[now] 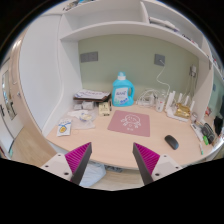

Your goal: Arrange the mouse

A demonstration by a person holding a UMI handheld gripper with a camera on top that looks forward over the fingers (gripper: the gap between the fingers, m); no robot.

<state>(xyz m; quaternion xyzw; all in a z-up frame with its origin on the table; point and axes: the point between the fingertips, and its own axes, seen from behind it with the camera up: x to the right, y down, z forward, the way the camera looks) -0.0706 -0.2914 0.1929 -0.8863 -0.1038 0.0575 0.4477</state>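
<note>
From the gripper view, I have the tongs [112,160] spread wide with nothing between the magenta pads, held back from the worktop's [100,148] near edge. The mouse [171,142] lies on the worktop just beside the pink mouse mat [129,123], off to its right, apart from it. I judge it belongs on the mat. A blue detergent bottle [122,91] stands beyond, against the wall.

Wooden desk [110,145], white shelves [105,27] above
</note>
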